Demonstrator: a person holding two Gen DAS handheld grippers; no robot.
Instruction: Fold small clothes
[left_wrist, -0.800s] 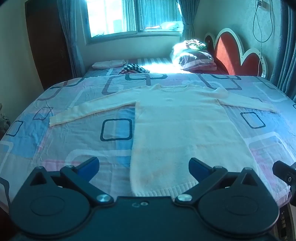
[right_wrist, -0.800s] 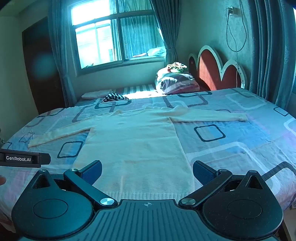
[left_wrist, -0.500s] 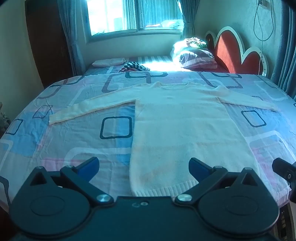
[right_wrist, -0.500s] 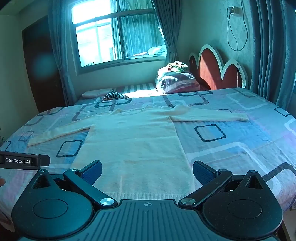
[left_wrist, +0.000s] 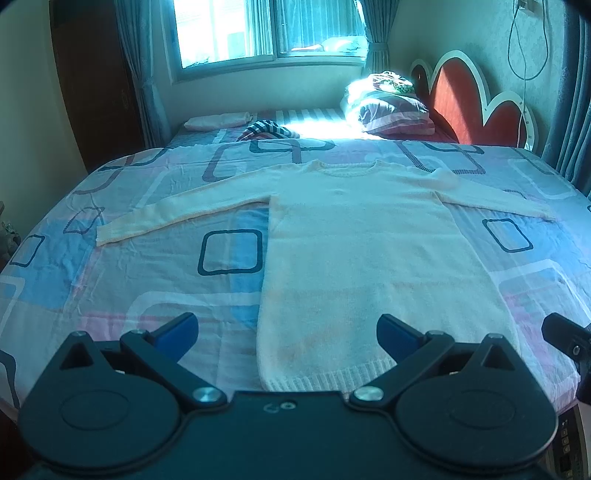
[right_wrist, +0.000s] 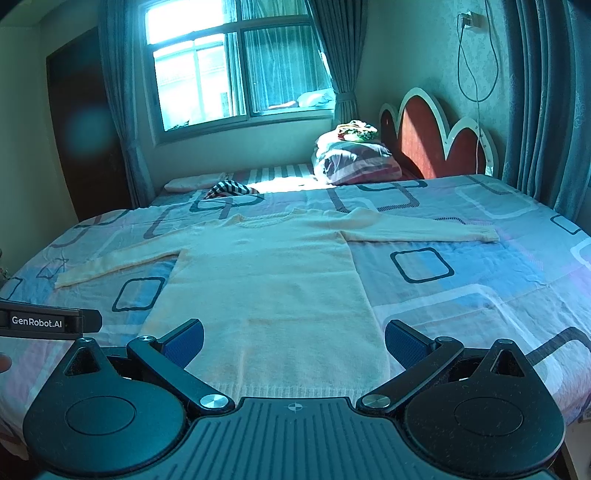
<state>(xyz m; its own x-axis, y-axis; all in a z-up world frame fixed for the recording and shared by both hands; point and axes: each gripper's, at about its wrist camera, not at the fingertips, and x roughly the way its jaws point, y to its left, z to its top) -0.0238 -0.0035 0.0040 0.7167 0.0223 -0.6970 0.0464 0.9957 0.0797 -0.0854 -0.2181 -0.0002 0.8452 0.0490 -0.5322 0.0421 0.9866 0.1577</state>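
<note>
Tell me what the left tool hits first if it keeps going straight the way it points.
Probably the cream sweater. The left tool is open, holds nothing and aims down over the sweater's ribbed hem, near its left edge. Nothing shows between them; depth is hard to judge, so it might land on the bedsheet beside it.

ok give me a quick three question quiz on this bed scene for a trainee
1. True or false: the cream sweater lies flat on the bed sheet with both sleeves spread out.
2. Which state fits the left hand-held gripper and the right hand-held gripper? A) both open, empty B) both shut on the hem C) one open, one shut
3. Fill in: the sweater's ribbed hem is at the ____ edge of the bed, nearest the cameras.

Key: 1 true; 2 A; 3 near
</note>
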